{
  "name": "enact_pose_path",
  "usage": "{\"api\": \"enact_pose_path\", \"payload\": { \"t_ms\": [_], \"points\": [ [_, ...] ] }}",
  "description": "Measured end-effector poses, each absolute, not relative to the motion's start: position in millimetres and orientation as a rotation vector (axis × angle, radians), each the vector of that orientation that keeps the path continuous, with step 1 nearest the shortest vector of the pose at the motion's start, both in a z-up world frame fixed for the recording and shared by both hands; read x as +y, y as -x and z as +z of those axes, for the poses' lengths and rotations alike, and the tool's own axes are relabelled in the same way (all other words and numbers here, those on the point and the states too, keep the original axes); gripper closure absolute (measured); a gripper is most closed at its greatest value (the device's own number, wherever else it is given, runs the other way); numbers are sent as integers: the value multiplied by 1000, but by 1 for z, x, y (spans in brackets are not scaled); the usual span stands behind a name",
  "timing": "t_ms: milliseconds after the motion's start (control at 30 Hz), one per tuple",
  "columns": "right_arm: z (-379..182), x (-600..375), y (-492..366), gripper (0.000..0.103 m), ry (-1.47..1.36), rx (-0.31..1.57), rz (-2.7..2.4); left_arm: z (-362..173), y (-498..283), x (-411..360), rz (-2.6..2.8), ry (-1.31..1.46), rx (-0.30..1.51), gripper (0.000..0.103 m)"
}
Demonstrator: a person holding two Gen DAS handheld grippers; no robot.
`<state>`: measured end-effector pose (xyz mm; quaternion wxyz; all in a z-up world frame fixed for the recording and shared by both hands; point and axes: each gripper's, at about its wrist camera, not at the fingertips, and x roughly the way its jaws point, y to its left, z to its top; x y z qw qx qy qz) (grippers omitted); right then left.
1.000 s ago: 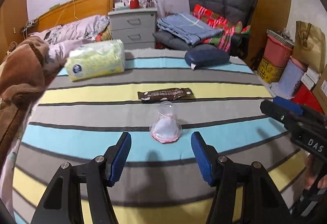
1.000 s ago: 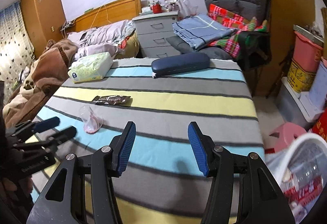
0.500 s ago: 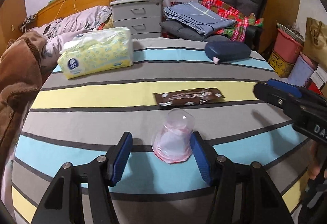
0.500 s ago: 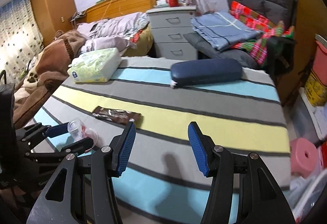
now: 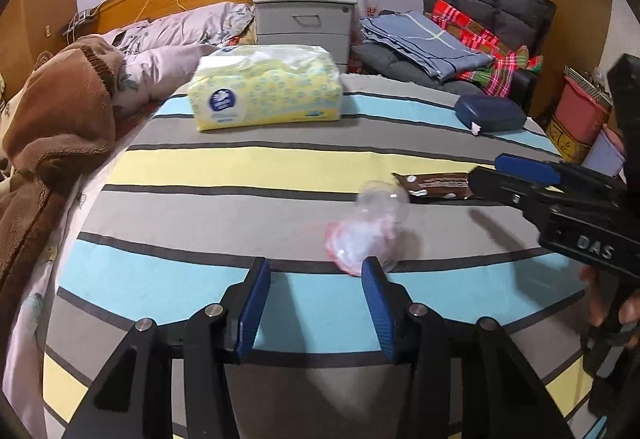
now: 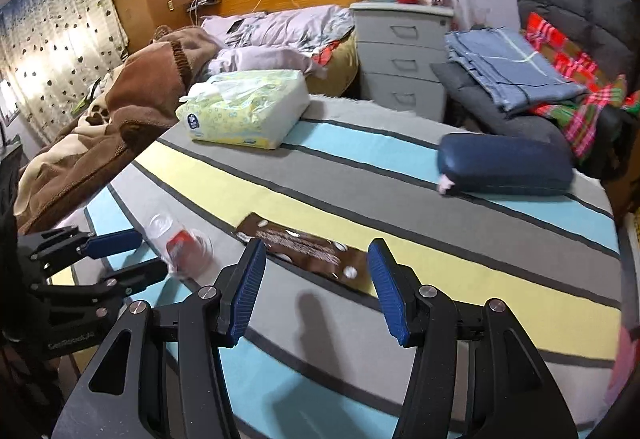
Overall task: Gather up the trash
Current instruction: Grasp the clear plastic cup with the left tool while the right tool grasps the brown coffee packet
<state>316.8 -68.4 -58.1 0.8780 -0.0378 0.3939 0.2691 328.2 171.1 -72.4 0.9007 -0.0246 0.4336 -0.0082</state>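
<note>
Clear plastic cup (image 5: 370, 231) lies on striped counter (image 5: 248, 167), at 1 o'clock off left gripper (image 5: 316, 283), unclenched, jaws just closing, missing it. Right gripper (image 6: 316, 259) unclenched over brown wrapper (image 6: 304, 251).

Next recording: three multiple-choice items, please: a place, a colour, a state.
1. Where does the crinkled brown snack wrapper lie? A) on the striped cloth B) on the nightstand C) on the blanket
2. What colour is the oblong hard case? A) red B) dark blue C) white
3. The right tool is: A) shut on the wrapper B) shut on the case C) open, empty
1A, it lies flat on the stripes; 2B, navy shell; 3C, pads apart, nothing pressed.
</note>
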Motion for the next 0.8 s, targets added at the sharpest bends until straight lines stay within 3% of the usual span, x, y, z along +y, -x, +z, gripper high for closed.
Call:
{"api": "enact_pose_path", "payload": {
  "t_ms": [667,767,800],
  "points": [
    [-73,-48,-331,45,212,913,644,-67,-333,174,-103,104,882,52],
    [-72,-46,-327,60,240,910,612,-66,-335,172,-107,101,879,50],
    [-72,-47,-326,70,245,909,598,-66,-335,171,-110,99,878,50]
  ]
}}
